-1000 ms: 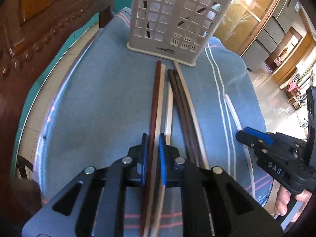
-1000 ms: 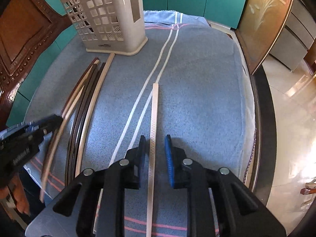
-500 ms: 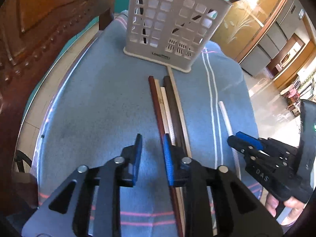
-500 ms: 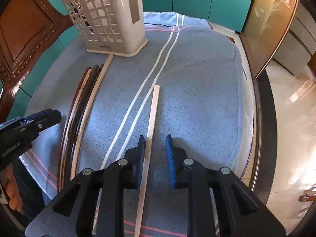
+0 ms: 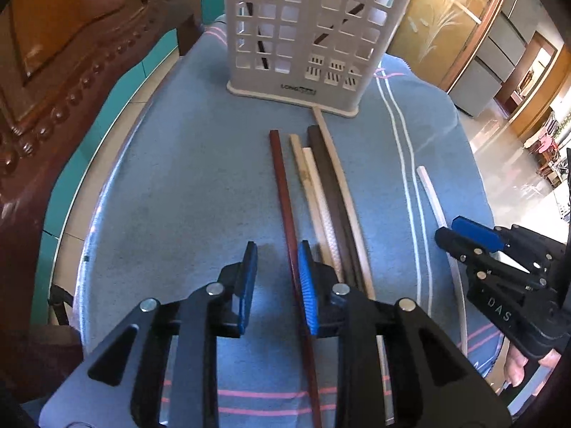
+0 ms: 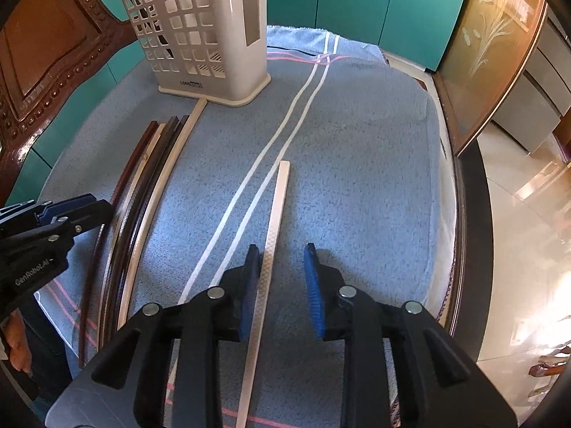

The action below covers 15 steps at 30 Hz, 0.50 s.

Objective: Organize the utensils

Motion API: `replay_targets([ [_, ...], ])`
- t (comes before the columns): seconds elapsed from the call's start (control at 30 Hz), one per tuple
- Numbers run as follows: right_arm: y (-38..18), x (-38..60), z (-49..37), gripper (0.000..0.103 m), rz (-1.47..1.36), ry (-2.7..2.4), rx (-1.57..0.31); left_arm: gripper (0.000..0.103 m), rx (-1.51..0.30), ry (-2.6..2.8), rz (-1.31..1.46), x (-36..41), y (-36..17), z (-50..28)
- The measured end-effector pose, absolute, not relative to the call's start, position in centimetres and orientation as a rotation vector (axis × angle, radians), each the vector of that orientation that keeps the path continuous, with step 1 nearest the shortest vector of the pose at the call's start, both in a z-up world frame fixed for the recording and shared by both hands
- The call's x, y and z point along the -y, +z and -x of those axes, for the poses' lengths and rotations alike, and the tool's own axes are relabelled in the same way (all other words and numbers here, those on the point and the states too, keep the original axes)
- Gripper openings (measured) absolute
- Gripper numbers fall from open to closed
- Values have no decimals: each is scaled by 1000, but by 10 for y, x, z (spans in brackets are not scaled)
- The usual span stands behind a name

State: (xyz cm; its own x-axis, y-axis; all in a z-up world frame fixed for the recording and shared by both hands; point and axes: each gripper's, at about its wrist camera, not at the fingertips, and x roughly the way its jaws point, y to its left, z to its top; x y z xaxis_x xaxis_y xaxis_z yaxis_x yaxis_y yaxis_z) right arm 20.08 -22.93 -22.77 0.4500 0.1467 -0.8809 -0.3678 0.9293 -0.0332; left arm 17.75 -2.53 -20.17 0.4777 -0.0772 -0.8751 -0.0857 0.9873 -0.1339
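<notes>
A bundle of chopsticks (image 5: 321, 192) lies on the blue towel (image 5: 185, 192) in front of the white perforated utensil holder (image 5: 307, 32): a reddish-brown chopstick (image 5: 283, 192) at the left of the group, two pale ones, a dark brown one and a tan one whose far tip touches the holder's base. Their near ends run under the left gripper (image 5: 276, 278) and are hidden by its black body, so how far they extend cannot be told. The reddish-brown chopstick passes just inside the gripper's right blue pad; the other sticks lie outside that pad, to its right. The jaws have just been opening and stand apart with bare towel filling most of the gap, neither pad pressing on the stick.

A single white chopstick (image 6: 274, 228) lies apart from the bundle, to the right of the towel's two white stripes. In the right wrist view it runs between the right gripper (image 6: 282, 278) fingers, close beside the left pad, its near end cut off by the frame's lower edge. These jaws have also just been opening, and the pads stand clear of the stick.

Inside the holder, dark sticks show only as slanted slivers through the grid holes. A carved wooden chair (image 5: 71, 53) stands at the left, partly cropped. A few of the person's fingers (image 5: 517, 367) show beneath the right gripper at the frame's edge.
</notes>
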Motion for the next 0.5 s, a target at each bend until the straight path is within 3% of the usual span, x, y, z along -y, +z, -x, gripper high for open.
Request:
replay_targets([
  [0.33,-227,225,-214,30,247,294,-1055,29,-1103,56,169,8,-202,-191],
  [0.5,-228,215,-226,29,271,274,-1065,44,-1121,90,70,25,-204,-223],
])
